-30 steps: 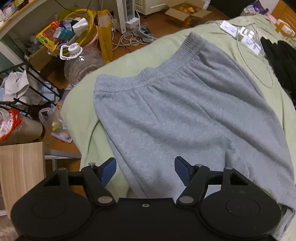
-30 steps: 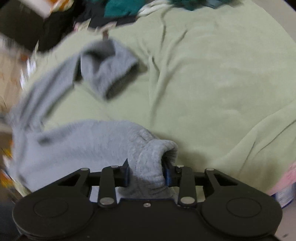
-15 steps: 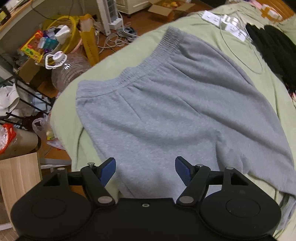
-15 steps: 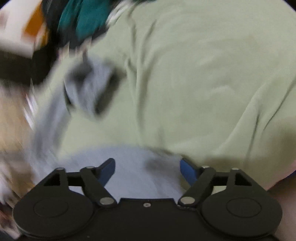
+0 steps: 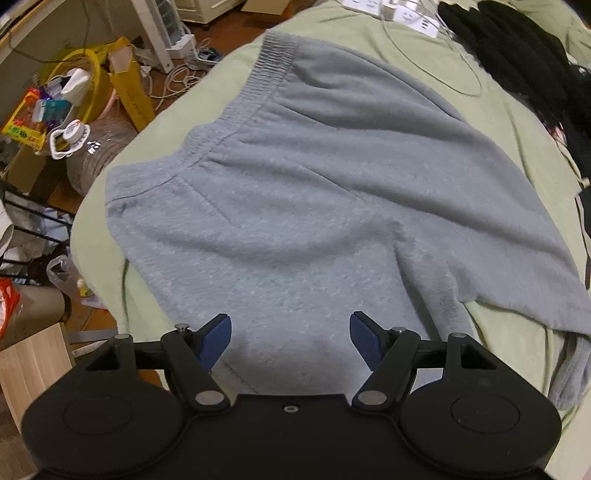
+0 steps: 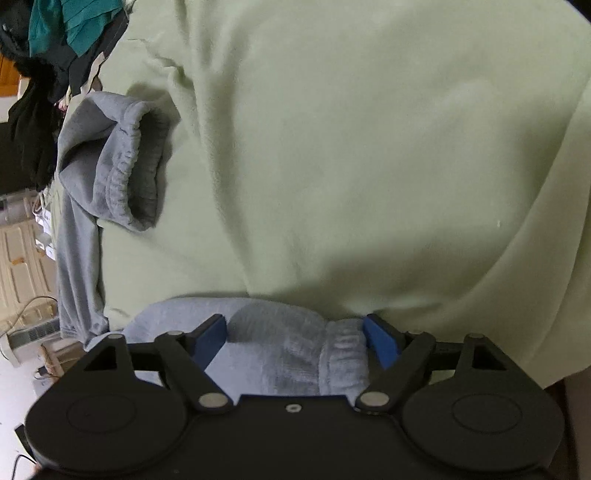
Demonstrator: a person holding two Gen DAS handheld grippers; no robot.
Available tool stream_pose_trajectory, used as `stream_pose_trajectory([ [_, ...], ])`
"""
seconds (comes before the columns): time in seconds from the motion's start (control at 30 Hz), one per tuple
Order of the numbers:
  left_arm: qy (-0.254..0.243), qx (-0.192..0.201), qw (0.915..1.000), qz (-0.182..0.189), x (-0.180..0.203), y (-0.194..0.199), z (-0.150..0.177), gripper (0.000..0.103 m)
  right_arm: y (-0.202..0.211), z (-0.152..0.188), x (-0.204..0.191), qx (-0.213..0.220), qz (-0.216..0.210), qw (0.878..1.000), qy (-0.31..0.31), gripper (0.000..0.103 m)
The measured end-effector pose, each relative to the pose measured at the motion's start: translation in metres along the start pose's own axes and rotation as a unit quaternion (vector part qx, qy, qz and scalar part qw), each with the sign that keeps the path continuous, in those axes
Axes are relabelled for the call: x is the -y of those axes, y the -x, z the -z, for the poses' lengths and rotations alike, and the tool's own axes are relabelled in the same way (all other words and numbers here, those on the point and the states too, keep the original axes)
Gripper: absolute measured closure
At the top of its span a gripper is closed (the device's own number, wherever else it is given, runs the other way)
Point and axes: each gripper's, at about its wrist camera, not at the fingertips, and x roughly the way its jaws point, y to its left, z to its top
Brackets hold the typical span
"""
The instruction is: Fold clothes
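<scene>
Gray sweatpants [image 6: 110, 166] on green blanket [image 6: 369, 147]

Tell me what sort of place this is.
Most likely a lived-in bedroom. Grey sweatpants lie spread on a bed with a green blanket, more clothes are piled at its far edge, and the floor beside it is crowded with boxes and cables.

grey sweatpants [image 5: 295, 206] legs cut off lower right, near cuff [image 6: 343, 358] partly behind right tongs [image 6: 293, 338]

fleecy grey sweatpants [image 5: 314, 206], matt blk tongs [image 5: 290, 341]
</scene>
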Motion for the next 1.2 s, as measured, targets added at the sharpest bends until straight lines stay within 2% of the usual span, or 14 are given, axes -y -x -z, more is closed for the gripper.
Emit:
stream_pose_trajectory([
  [0.1,-0.020,-0.011,0.9997,0.001,0.012,-0.007,0.002,0.027,0.009,-0.004,-0.009,0.016,-0.012,1.000,0.022,0.080],
  [0.2,-0.077,-0.042,0.9960,-0.019,0.032,-0.024,0.015,0.027,0.024,-0.006,-0.026,0.039,-0.042,0.997,0.043,0.091],
  [0.33,-0.121,-0.066,0.9902,-0.021,0.053,-0.040,0.031,0.027,0.036,-0.001,-0.063,0.047,-0.061,0.992,0.104,0.091],
  [0.47,-0.154,-0.088,0.9841,-0.016,0.071,-0.053,0.045,0.027,0.027,0.008,-0.081,0.039,0.016,0.986,0.163,0.087],
  [0.5,-0.161,-0.092,0.9825,-0.015,0.076,-0.056,0.048,0.027,0.029,0.006,-0.077,0.038,0.020,0.987,0.153,0.084],
  [0.57,-0.165,-0.090,0.9822,-0.011,0.080,-0.054,0.049,0.026,0.033,0.003,-0.066,0.036,0.028,0.990,0.130,0.068],
  [0.63,-0.163,-0.085,0.9829,-0.007,0.081,-0.051,0.049,0.024,0.042,0.002,-0.051,0.043,0.034,0.993,0.106,0.044],
  [0.77,-0.160,-0.084,0.9834,-0.009,0.082,-0.050,0.049,0.021,0.045,-0.004,-0.020,0.041,0.039,0.997,0.060,0.034],
  [0.87,-0.148,-0.082,0.9856,-0.007,0.083,-0.048,0.048,0.021,0.022,-0.007,0.010,-0.019,0.036,0.999,0.004,0.029],
  [0.97,-0.140,-0.078,0.9871,-0.003,0.086,-0.046,0.048,0.019,0.009,-0.008,0.025,-0.029,0.014,0.999,-0.031,0.030],
  [1.0,-0.140,-0.078,0.9871,-0.004,0.087,-0.046,0.049,0.019,0.007,-0.007,0.032,-0.021,-0.015,0.998,-0.060,0.037],
  [1.03,-0.140,-0.078,0.9870,-0.005,0.088,-0.047,0.050,0.019,0.007,-0.006,0.035,-0.011,-0.041,0.996,-0.076,0.053],
  [1.1,-0.140,-0.081,0.9868,-0.007,0.090,-0.049,0.052,0.018,0.009,-0.004,0.027,0.004,-0.063,0.996,-0.061,0.072],
  [1.2,-0.137,-0.086,0.9868,-0.009,0.093,-0.053,0.054,0.017,0.018,-0.001,0.003,0.016,-0.055,0.998,-0.002,0.082],
])
